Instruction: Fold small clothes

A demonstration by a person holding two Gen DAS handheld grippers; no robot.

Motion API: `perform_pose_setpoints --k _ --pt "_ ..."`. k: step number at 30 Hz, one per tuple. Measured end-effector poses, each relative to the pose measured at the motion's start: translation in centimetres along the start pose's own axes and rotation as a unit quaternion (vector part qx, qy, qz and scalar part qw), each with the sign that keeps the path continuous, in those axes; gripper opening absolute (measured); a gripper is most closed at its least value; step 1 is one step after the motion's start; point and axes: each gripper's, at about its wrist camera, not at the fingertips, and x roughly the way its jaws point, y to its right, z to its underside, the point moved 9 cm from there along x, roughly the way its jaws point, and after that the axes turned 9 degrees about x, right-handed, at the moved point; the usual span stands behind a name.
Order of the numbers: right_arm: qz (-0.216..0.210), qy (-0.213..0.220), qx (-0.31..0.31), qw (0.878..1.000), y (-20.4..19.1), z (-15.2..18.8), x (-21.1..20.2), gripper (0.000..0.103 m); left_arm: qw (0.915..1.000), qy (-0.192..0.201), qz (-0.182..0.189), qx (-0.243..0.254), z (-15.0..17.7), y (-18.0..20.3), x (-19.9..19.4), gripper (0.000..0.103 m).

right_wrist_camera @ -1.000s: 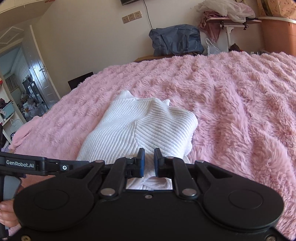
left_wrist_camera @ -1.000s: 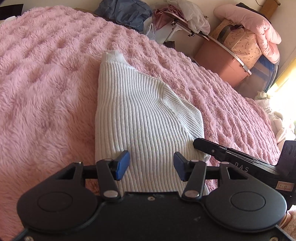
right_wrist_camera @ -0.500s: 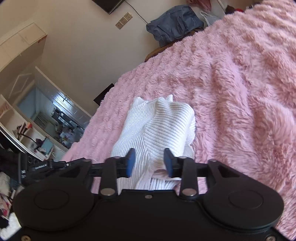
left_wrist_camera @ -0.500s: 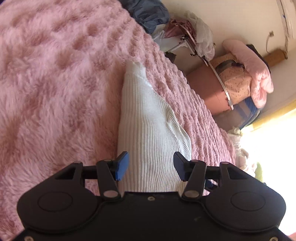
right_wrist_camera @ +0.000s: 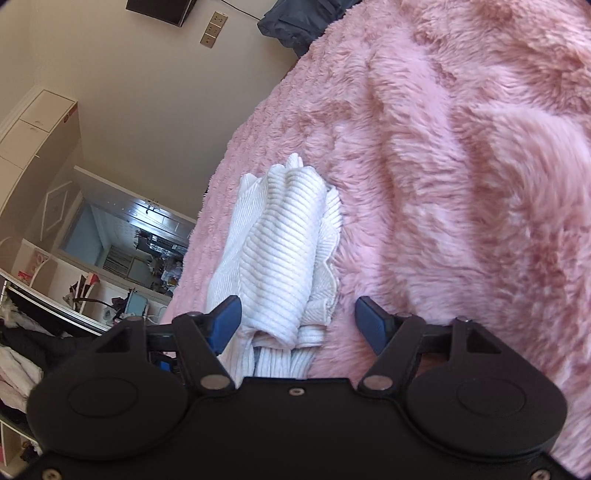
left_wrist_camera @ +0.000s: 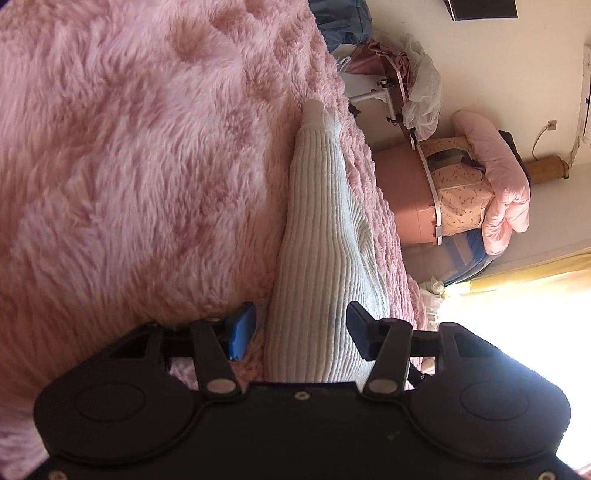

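Observation:
A white ribbed knit garment (left_wrist_camera: 321, 236) lies folded on the fluffy pink blanket (left_wrist_camera: 129, 155). My left gripper (left_wrist_camera: 301, 330) is open, rolled on its side, with the near end of the garment between its blue-padded fingers (left_wrist_camera: 242, 328), not clamped. In the right wrist view the same garment (right_wrist_camera: 280, 243) shows its folded layers and loose near edges. My right gripper (right_wrist_camera: 298, 324) is open wide, its fingers either side of the near end of the garment, holding nothing.
Beyond the bed in the left wrist view stand a pink storage bin (left_wrist_camera: 406, 199) with pink bedding (left_wrist_camera: 498, 184) on top and a rack with bags (left_wrist_camera: 413, 92). The right wrist view shows a wall (right_wrist_camera: 147, 92), a doorway (right_wrist_camera: 140, 240) and a dark bag (right_wrist_camera: 295, 22).
My right gripper has opened, from nearly shut to wide open. Both grippers have rolled sideways and dropped low at the near end of the garment. The left stayed open.

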Motion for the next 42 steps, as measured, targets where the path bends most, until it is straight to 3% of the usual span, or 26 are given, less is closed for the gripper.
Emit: perform_pose_setpoints --k 8,19,20,22,24,27,34,42 --pt "-0.027 -0.046 0.019 0.998 0.3 -0.6 2.1 0.071 0.9992 -0.028 0.015 0.024 -0.1 0.5 2.6 0.059" --pt "-0.006 -0.097 -0.003 0.995 -1.3 -0.6 6.6 0.088 0.9973 -0.060 0.021 0.037 -1.2 1.5 5.8 0.065" --pt "-0.005 -0.094 -0.006 0.996 -1.5 -0.5 6.7 0.086 0.9973 -0.057 0.021 0.041 -1.3 1.7 5.9 0.065" --pt "0.004 -0.092 -0.009 0.996 -1.5 -0.6 6.8 0.063 0.9973 -0.049 0.027 0.048 -1.4 2.3 6.0 0.060" --pt "-0.005 -0.086 0.022 0.996 -1.4 -0.9 6.5 0.054 0.9968 -0.042 0.034 0.058 -1.3 2.7 5.8 0.057" --pt "-0.010 -0.076 0.024 0.997 -2.1 -0.9 5.9 0.051 0.9970 -0.035 0.042 0.055 -1.4 3.3 5.4 0.054" --pt "-0.034 -0.063 -0.026 0.997 -8.9 -0.8 4.9 0.051 0.9945 -0.006 0.063 0.084 -3.3 7.9 2.0 0.052" --pt "-0.073 -0.076 -0.085 0.991 -17.7 2.5 4.8 0.051 0.9898 0.036 0.050 0.129 -3.4 12.3 -7.6 0.052"
